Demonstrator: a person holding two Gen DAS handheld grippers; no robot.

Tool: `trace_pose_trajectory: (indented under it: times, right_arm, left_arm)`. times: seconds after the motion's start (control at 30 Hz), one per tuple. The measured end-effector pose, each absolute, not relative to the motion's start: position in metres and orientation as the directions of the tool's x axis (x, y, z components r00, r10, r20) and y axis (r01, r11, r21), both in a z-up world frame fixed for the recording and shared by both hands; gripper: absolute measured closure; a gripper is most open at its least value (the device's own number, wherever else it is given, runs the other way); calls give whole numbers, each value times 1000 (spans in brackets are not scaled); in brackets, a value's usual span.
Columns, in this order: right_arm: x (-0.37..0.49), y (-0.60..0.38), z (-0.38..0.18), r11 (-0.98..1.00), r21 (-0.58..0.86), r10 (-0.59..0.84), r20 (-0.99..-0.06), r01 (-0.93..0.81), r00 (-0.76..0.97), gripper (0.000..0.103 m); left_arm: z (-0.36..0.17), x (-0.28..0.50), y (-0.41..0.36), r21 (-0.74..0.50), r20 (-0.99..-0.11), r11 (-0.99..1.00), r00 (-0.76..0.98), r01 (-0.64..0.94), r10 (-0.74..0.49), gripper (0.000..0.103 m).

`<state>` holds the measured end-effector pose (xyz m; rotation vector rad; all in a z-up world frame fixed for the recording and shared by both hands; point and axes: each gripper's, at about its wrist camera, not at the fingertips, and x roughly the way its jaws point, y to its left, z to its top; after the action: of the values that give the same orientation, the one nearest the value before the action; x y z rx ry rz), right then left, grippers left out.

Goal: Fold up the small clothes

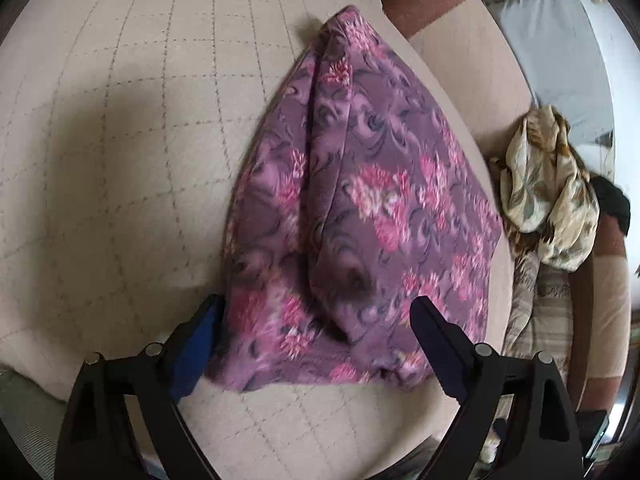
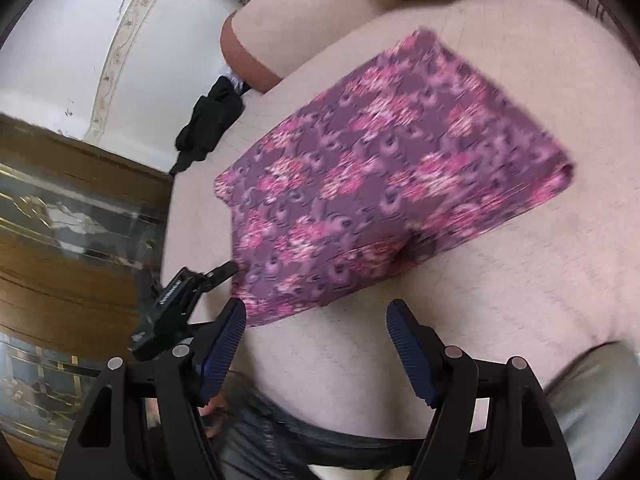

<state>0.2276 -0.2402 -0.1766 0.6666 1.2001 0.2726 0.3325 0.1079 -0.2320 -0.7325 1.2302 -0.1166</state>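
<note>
**Purple floral cloth lies folded on the cushion, both grippers free of it**

Purple with pink flowers, the cloth (image 1: 360,200) lies flat on the beige quilted cushion (image 1: 120,140), already doubled over, with a long crease running down its length. It sits toward the cushion's far side, near the brown-banded armrest (image 1: 424,4). A cream patterned garment (image 1: 548,192) is heaped well beyond the cloth, off the cushion's edge, and a black item (image 2: 212,116) lies past the cloth's other end.

The left gripper (image 1: 316,316) stands over the near hem with its fingers spread wide. The cloth's edge lies between them, but the pads do not press on it. The right gripper (image 2: 316,320) hangs just short of the cloth's near corner, fingers also wide and empty.

My reading is that a fold has just been laid down and the next job is either to smooth it or to make a further fold. To do that well, each gripper should take a corner of the same short edge, catching both layers together. The edge should be carried low across the cloth so the crease stays straight. The soft fabric will likely slide if only the top layer is pinched.
</note>
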Motion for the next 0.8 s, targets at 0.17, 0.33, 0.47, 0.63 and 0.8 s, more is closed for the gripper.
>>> trace_pose_trajectory:
  times: [0.17, 0.33, 0.47, 0.63, 0.8]
  right_arm:
    - [232, -243, -185, 759, 632, 557, -755, 157, 346, 25]
    - [262, -212, -181, 826, 564, 528, -776, 4, 345, 25]
    - [310, -173, -196, 819, 569, 564, -779, -68, 273, 25]
    - [374, -108, -218, 789, 580, 609, -783, -201, 130, 25]
    - [423, -71, -256, 769, 613, 625, -781, -183, 8, 25]
  left_arm:
    - [-233, 318, 106, -539, -826, 781, 380, -316, -417, 11]
    - [-234, 324, 84, -451, -860, 854, 384, -260, -337, 11]
    - [-233, 317, 83, -455, -840, 856, 437, -246, -321, 16]
    - [-238, 306, 87, -497, -778, 839, 542, -220, -319, 16]
    - [-234, 314, 64, -415, -800, 897, 530, -150, -282, 74]
